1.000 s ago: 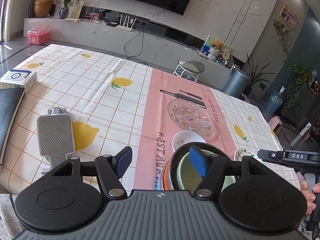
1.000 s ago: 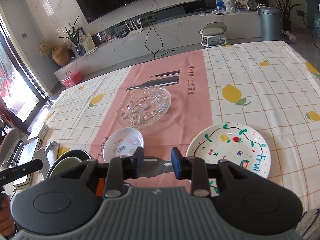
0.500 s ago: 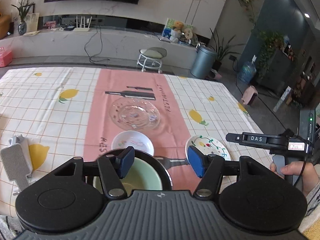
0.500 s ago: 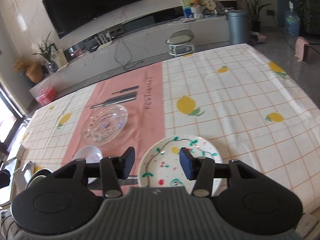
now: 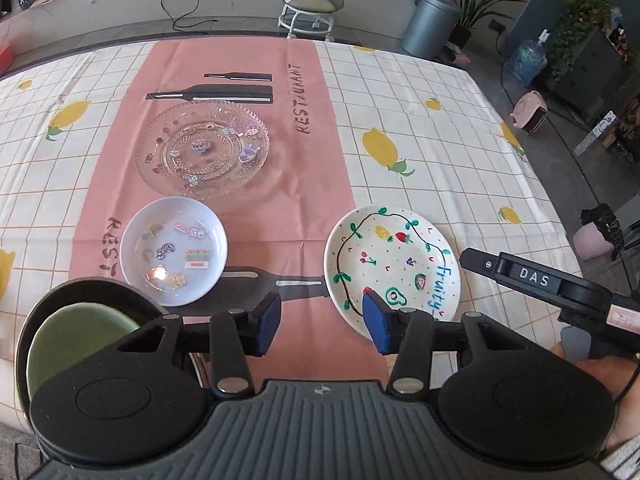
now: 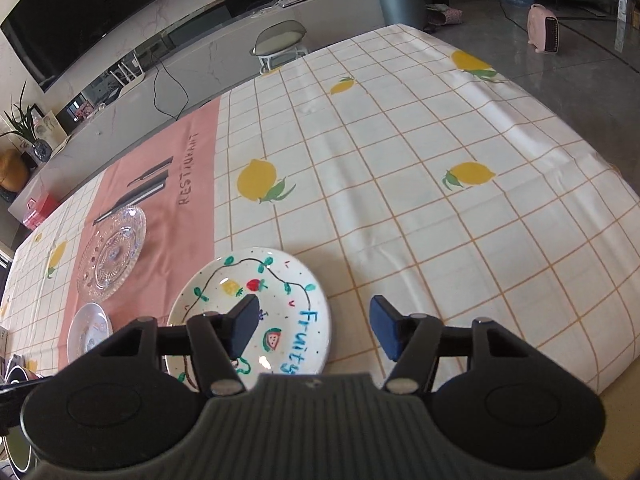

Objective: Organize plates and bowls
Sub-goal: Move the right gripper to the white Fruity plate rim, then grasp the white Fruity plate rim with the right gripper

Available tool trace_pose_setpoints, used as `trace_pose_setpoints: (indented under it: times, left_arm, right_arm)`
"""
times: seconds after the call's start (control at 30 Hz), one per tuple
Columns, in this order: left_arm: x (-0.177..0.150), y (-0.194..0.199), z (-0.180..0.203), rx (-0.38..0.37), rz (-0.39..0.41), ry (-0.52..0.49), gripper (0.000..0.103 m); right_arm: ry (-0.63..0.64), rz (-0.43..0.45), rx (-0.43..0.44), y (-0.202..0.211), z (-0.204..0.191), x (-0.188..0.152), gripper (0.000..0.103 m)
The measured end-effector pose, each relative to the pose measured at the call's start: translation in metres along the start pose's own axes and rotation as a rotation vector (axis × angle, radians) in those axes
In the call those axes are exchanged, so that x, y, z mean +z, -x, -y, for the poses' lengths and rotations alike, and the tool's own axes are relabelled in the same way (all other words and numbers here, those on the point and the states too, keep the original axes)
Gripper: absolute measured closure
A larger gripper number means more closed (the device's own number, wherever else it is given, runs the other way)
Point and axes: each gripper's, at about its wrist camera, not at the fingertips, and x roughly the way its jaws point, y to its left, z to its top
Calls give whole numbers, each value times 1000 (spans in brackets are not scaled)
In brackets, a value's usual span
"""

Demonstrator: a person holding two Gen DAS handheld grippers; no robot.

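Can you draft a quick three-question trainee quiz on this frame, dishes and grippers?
1. True or false: the right gripper is shut on the fruit-painted plate.
2. Which dish lies farthest from the cameras? A) clear glass plate B) small white sticker dish C) green bowl
3. Fill in: the green bowl sits inside a ____ bowl.

Key
1. False: its jaws stand open, just opening, around the plate's right rim without touching it.
2. A
3. black
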Motion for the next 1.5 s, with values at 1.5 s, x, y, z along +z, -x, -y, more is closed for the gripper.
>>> trace_pose_setpoints:
  times: [1.5]
  left_arm:
    - [7,-79,-15,-243,-105,130,47]
  right_arm:
    - [-21,-103,67,-34,-5,1,54]
